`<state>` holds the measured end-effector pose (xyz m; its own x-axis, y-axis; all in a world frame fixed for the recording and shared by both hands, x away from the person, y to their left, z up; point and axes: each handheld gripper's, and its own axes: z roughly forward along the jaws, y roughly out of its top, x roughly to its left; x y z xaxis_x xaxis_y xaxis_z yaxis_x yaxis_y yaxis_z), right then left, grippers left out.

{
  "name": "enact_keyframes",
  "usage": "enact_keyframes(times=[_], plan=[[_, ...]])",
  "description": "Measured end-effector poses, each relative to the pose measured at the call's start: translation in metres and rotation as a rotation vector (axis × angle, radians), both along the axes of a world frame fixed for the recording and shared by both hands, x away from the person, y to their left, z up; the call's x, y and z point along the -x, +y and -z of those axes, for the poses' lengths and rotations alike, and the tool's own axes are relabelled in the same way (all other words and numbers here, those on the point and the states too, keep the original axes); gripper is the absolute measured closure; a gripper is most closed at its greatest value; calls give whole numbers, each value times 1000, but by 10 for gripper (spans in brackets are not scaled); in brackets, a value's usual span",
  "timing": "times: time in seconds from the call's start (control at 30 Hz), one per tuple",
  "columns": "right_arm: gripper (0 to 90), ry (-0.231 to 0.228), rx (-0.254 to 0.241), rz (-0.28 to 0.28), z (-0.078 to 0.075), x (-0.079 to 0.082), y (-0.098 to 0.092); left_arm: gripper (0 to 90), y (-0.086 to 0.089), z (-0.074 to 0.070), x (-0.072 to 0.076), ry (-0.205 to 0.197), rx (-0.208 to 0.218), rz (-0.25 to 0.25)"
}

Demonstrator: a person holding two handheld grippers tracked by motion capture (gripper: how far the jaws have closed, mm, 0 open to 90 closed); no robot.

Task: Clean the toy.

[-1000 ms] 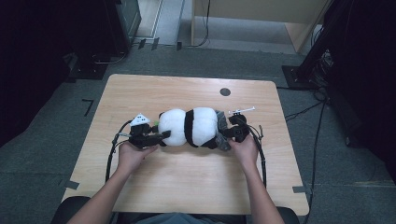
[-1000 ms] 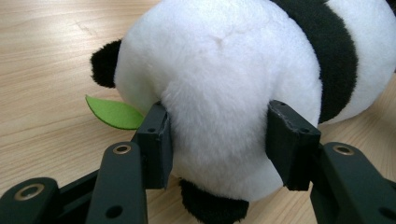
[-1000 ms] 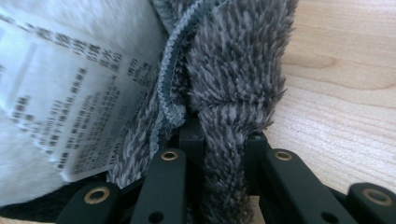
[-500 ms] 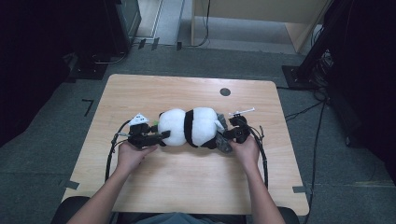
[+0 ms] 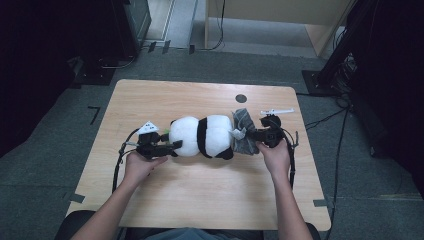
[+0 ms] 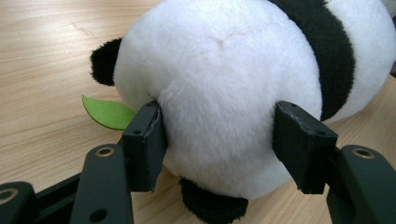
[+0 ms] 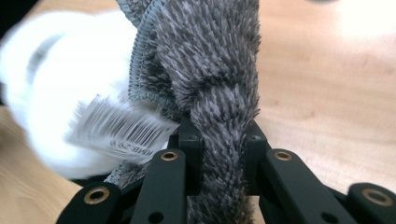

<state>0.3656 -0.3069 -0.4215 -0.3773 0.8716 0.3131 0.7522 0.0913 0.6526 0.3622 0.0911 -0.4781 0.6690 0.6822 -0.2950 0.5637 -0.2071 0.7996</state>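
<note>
my left gripper (image 6: 219, 144) sits at the white rump of the plush panda (image 5: 202, 136), which lies on its side in the middle of the wooden table (image 5: 200, 200). my jaws have just been opening; the panda's round end sits between them, the left pad against the fur, the right one at its edge, and i cannot tell if it still presses. a green felt leaf (image 6: 108, 112) pokes out beside it. my right gripper (image 7: 219, 140) is clamped on a fold of grey fuzzy cloth (image 5: 243, 131) at the panda's other end, near its barcode tag (image 7: 116, 128).
</note>
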Motion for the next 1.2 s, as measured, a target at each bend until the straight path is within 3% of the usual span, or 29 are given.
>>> enact_keyframes(times=[0.2, 0.37, 0.5, 0.73, 0.9, 1.1, 1.2], plan=[[780, -75, -44, -47, -43, 4, 10, 373, 0, 0, -1, 3, 16, -7], [779, -100, -57, -146, -70, 4, 41, 361, 0, -1, -1, 14, 18, -15], [778, -100, -72, -231, -80, -2, 72, 355, 0, 0, -1, 15, 24, -16], [777, -57, -66, -355, -73, -20, 133, 339, 1, 0, -1, 0, 13, -1], [775, -1, -120, -408, -59, -32, 170, 339, 1, 1, -1, -5, 15, -2], [775, 50, -79, -416, -34, -45, 196, 339, 1, 0, -1, -16, 8, 5], [773, 49, -2, -408, -24, -47, 201, 340, 0, 0, -1, -13, 3, 0]])
